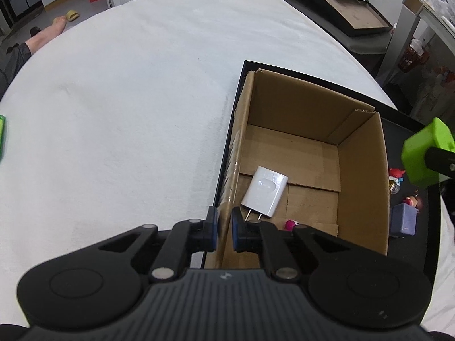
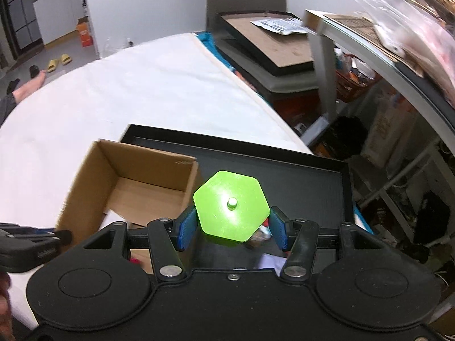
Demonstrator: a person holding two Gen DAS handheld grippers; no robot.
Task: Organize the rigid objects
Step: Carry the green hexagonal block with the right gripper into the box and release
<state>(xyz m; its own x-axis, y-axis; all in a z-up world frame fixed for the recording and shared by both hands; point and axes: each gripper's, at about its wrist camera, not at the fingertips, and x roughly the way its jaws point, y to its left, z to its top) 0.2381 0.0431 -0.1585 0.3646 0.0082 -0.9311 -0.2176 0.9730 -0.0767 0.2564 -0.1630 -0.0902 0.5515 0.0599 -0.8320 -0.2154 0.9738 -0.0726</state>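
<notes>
Green block being carried over to the box

The green hexagonal block (image 2: 231,206) was clamped between the right gripper (image 2: 231,228) fingers, the cardboard box (image 1: 361,170) wall pinched by the left gripper (image 1: 224,228) fingers; next, probably, a drop inside beside the white charger (image 1: 266,191).

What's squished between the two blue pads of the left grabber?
The cardboard box's near side wall: the left gripper is pinched shut on it, seen in the left wrist view.
</notes>
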